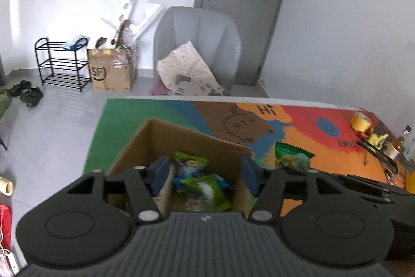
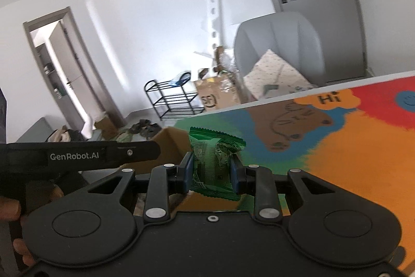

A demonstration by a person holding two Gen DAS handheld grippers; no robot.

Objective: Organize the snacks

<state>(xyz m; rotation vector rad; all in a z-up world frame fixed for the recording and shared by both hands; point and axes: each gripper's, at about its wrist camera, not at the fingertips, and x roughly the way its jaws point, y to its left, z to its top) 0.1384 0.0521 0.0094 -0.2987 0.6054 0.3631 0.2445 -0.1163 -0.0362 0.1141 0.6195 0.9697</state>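
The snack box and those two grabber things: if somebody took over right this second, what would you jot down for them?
Left gripper: open, empty, poised over the cardboard box on the colourful mat.
Right gripper: shut on a green snack packet, held above the mat, box just to its left.
Done: several green and blue packets already lie inside the box.
Left: carry the held packet across, drop it in. The same packet shows in the left view; I see no other loose snacks, though the mat's near part is hidden.
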